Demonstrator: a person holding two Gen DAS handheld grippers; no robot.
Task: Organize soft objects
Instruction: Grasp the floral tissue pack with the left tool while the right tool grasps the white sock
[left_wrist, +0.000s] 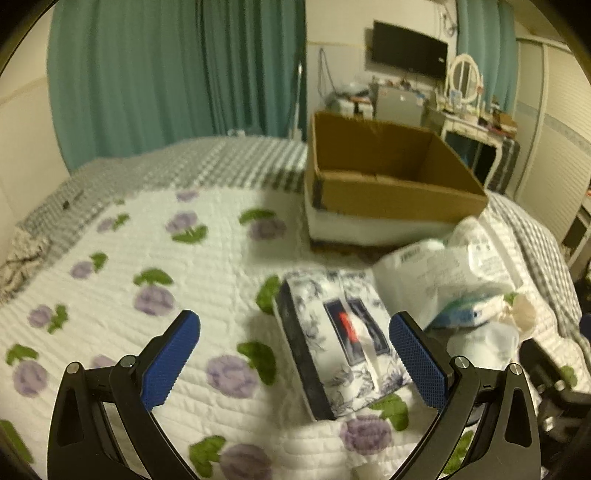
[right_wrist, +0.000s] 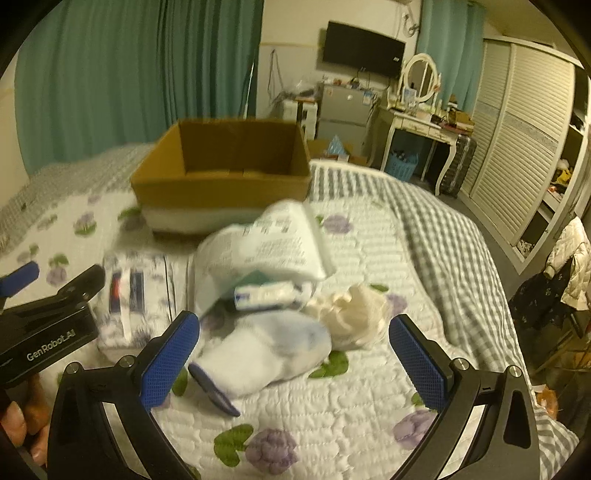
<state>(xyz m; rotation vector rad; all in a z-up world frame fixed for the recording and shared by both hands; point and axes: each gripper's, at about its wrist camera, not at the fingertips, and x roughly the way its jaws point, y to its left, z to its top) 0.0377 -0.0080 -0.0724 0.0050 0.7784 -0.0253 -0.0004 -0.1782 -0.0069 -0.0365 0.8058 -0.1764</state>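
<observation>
A floral blue-and-white tissue pack lies on the quilt, between my open left gripper's fingers but nearer the right one; it also shows in the right wrist view. A white plastic package lies behind it, over a small blue-and-white pack. A white and pale-blue soft bundle lies between the fingers of my open, empty right gripper. A cream cloth lump sits beside the bundle. An open, empty-looking cardboard box stands farther back on the bed.
The bed has a white quilt with purple flowers and a grey checked blanket on the right side. The left gripper body is at the left in the right wrist view. A dressing table and wardrobe stand beyond the bed.
</observation>
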